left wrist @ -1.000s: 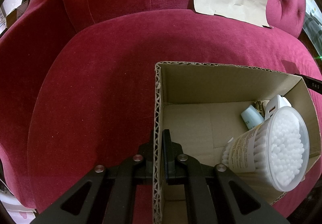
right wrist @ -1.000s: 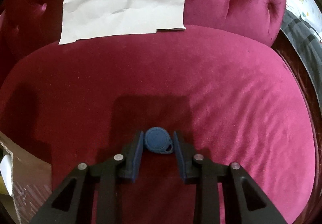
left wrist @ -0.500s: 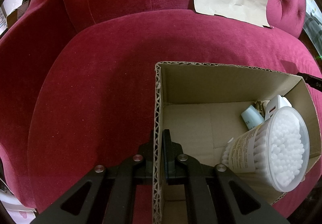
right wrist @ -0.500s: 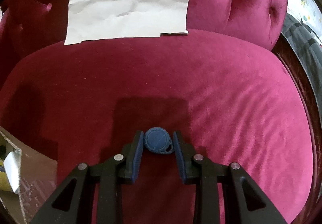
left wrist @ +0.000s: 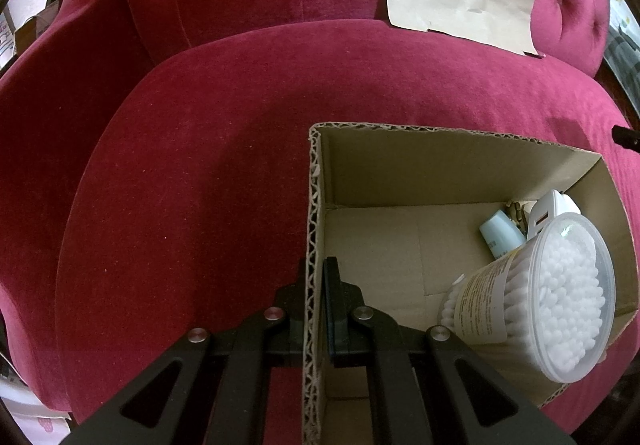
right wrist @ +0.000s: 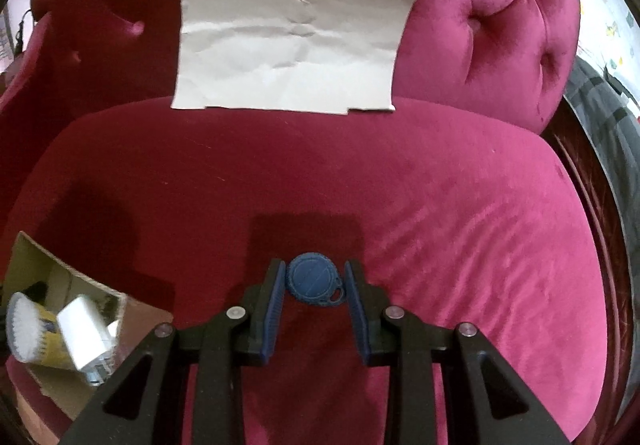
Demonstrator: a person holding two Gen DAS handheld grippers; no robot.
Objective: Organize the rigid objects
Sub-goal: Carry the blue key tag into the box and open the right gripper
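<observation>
Blue and round, the key fob (right wrist: 314,282) shows a ribbed rim, a diagonal line across its flat face and a small loop at its lower right edge; it sits between the blue-padded fingertips of the right gripper (right wrist: 314,285), which have closed in on its two sides and hold it above the crimson velvet seat cushion (right wrist: 460,213). The left gripper (left wrist: 315,285) is pinched tight on the left wall of the cardboard box (left wrist: 440,153), one finger outside the corrugated edge and one inside. The box rests on the cushion and holds a clear tub of cotton swabs (left wrist: 560,301) lying on its side with its lid facing the camera, a pale blue cap or small tube (left wrist: 500,233) behind it, a white plug-like adapter (left wrist: 554,205) at the far right corner, and something small and brownish beside that, too hidden to name. A creased sheet of beige paper (right wrist: 292,45) leans against the tufted backrest (right wrist: 500,25). Compared with a second ago, the right wrist view takes in much more of the box at its lower left, the swab tub and adapter now plainly visible, and the paper sits lower in frame; the left gripper's clamp on the wall is unchanged.
</observation>
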